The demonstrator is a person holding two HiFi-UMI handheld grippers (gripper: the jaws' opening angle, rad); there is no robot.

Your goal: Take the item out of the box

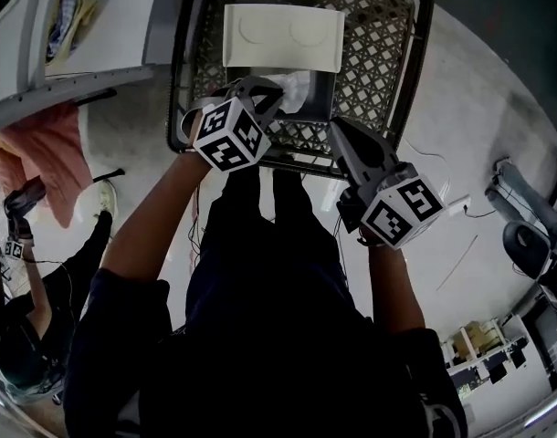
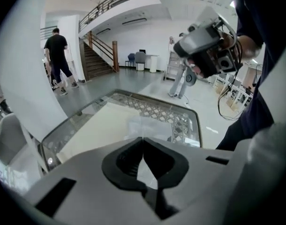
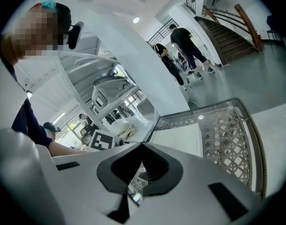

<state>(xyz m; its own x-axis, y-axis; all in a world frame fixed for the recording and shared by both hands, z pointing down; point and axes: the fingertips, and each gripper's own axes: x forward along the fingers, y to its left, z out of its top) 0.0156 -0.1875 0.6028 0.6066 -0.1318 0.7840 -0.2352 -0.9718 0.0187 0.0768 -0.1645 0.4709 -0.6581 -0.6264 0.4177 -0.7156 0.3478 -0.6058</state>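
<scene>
A dark lattice basket (image 1: 388,53) stands on the floor in front of me. Inside it lies a cardboard box (image 1: 320,99) with its cream lid (image 1: 283,36) folded back. A white item in clear plastic wrap (image 1: 297,88) shows in the box's opening. My left gripper (image 1: 271,91) reaches into the box, its jaws shut on that wrap (image 2: 150,125). My right gripper (image 1: 341,133) hovers over the basket's near rim to the right of the box, shut with nothing between its tips (image 3: 142,144). The box's inside is mostly hidden.
A shelf with folded cloth (image 1: 68,16) and a hanging pink cloth (image 1: 55,153) are at the left. Cables (image 1: 461,210) lie on the floor to the right. A person (image 2: 56,55) walks near a staircase; another (image 1: 23,336) stands at my left.
</scene>
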